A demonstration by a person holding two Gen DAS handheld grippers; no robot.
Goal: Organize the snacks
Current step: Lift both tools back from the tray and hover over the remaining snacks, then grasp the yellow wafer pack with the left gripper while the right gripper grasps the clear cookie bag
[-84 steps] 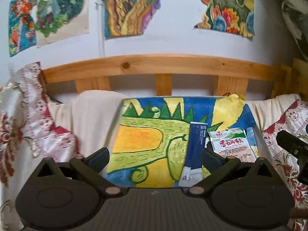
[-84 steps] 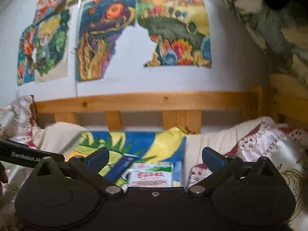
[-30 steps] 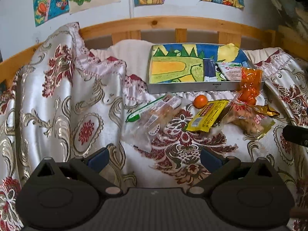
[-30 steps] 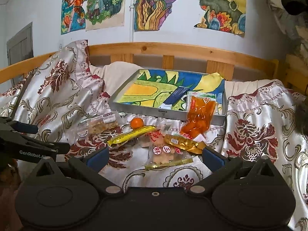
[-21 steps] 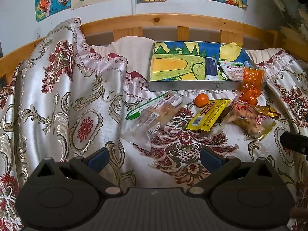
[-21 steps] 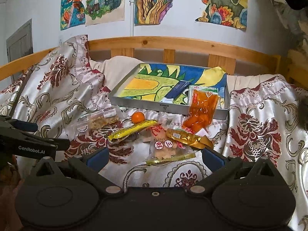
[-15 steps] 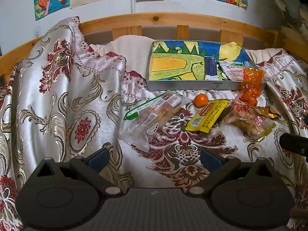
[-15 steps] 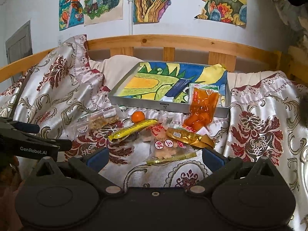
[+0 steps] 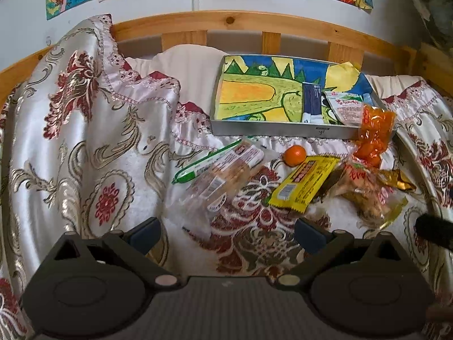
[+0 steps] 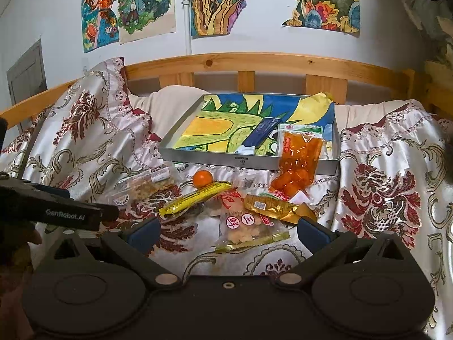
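A metal tray (image 9: 271, 132) (image 10: 249, 161) lined with a dinosaur drawing lies on the bed and holds a dark blue sachet (image 9: 311, 100) (image 10: 263, 131) and a white-green packet (image 9: 346, 104). An orange snack bag (image 9: 373, 136) (image 10: 297, 161) leans on the tray's front rim. On the cloth in front lie a small orange (image 9: 295, 155) (image 10: 202, 178), a yellow bar (image 9: 304, 187) (image 10: 195, 198), a clear biscuit pack (image 9: 223, 178) (image 10: 141, 184), a green stick (image 9: 203, 164), a gold wrapper (image 10: 277, 206) and a clear candy bag (image 10: 249, 226). My left gripper (image 9: 228, 231) and right gripper (image 10: 228, 230) hover open, empty, short of the snacks.
A satin floral bedspread (image 9: 85, 147) (image 10: 390, 187) covers the bed and bunches high on the left. A wooden rail (image 9: 226, 22) and a wall with drawings (image 10: 226, 0) stand behind the tray. The left gripper's body (image 10: 56, 209) crosses the right wrist view's left edge.
Both grippers have pulled back from the tray to where the loose snacks show, and over the last second crept slightly closer. Both stayed open; no snack has moved.
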